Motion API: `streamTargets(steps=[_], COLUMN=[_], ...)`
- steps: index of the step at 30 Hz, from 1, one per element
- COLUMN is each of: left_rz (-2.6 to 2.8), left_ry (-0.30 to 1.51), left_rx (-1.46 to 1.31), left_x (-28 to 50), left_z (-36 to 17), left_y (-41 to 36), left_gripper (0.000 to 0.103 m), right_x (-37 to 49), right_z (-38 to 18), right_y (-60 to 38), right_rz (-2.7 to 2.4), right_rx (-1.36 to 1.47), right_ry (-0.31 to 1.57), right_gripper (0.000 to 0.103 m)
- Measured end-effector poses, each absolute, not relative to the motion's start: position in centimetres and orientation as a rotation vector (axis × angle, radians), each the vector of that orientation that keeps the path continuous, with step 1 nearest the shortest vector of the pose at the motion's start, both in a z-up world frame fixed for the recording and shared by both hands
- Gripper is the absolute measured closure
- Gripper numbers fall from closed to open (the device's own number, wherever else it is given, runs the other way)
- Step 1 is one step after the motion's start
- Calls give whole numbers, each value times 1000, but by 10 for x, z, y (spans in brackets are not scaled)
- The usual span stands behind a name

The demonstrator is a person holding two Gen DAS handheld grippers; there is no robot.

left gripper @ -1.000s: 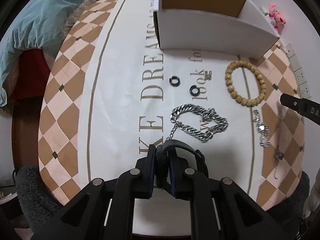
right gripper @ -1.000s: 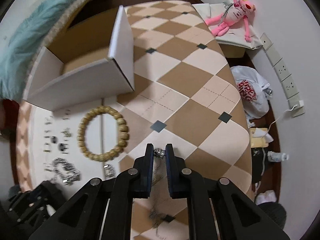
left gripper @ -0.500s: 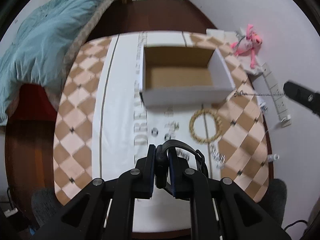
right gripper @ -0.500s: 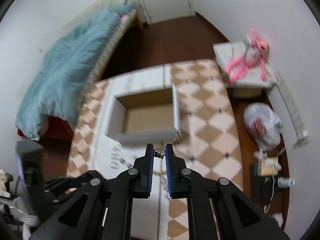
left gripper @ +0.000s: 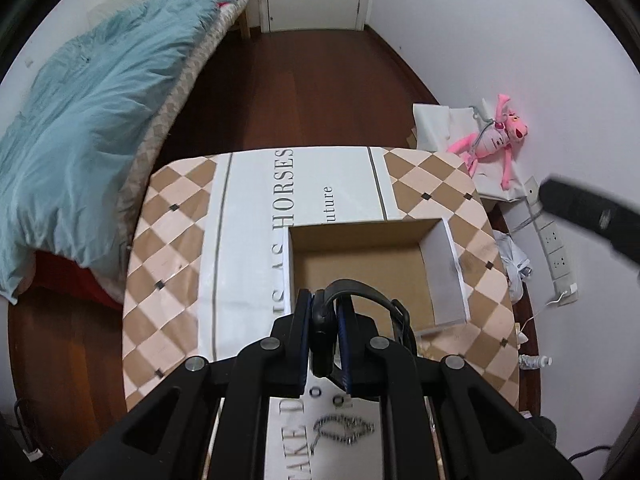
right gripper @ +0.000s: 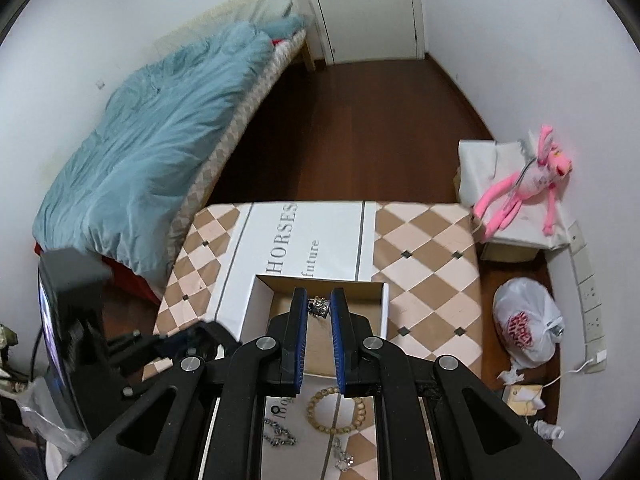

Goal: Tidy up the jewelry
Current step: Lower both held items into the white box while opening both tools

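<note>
My left gripper (left gripper: 323,308) is shut on a black strap-like band (left gripper: 362,292) and holds it high above the open cardboard box (left gripper: 360,272). My right gripper (right gripper: 319,306) is shut on a silver beaded bracelet (right gripper: 319,305), held above the same box (right gripper: 384,308). On the table near me lie a wooden bead bracelet (right gripper: 336,410), a chunky silver chain (left gripper: 344,432), two small dark rings (left gripper: 338,401) and another silver piece (right gripper: 342,458). The right gripper's body shows as a dark shape in the left wrist view (left gripper: 592,216).
The table (left gripper: 168,248) has a checked cloth with a white printed runner. A bed with a blue duvet (left gripper: 80,120) stands to the left. A pink plush toy (right gripper: 528,188), a plastic bag (right gripper: 524,328) and wall sockets are on the right.
Both grippers have risen well above the table and moved forward over the box, each keeping its hold. The jewelry on the table now lies below and behind them.
</note>
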State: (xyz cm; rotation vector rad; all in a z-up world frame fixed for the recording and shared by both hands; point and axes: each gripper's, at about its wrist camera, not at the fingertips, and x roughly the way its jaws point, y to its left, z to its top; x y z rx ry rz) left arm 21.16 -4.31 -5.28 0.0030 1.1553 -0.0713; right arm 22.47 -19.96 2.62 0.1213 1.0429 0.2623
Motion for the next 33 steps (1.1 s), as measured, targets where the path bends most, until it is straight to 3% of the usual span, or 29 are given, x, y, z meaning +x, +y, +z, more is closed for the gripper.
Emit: streamTargets(steps=[15,16,18,19,20,25,28,30,33], left_rz=[-56,-50,-40,-41,-35,-27,-13,7,50], left_ry=[1286,1285,1279,1273,1258,1231,1198,1166,1111], left_rx=[14,19,9,2,-5,-39,-27,-8,41], left_x=[282,284,287,288,288,289,285,280,270], left_z=[-114,-115,-115,-114,-111,-101,-94,-88,-81], left_y=[-51,-50,-47,-46,-44,-38,-36,-34,-31], left_gripper=[88,85,61,35,18,17,9,8,8], right_x=[291,293,296,296,296,291,288,283,274], right_z=[-72,-77,-84,-87,-88,-88,-84,-83,-85], right_y=[-202,-203,-206,-209,-210,-218,-218,-218,-218], right_rz=[222,223,214,211,206,192,173,145,86], right_rx=[152,159,164,168,170,181,155,114,62], right_ry=[1270,1290,1316,1323,1324,1314,1294,1279,1268], right_gripper=[90,90,90,89,85,62,42,22,12])
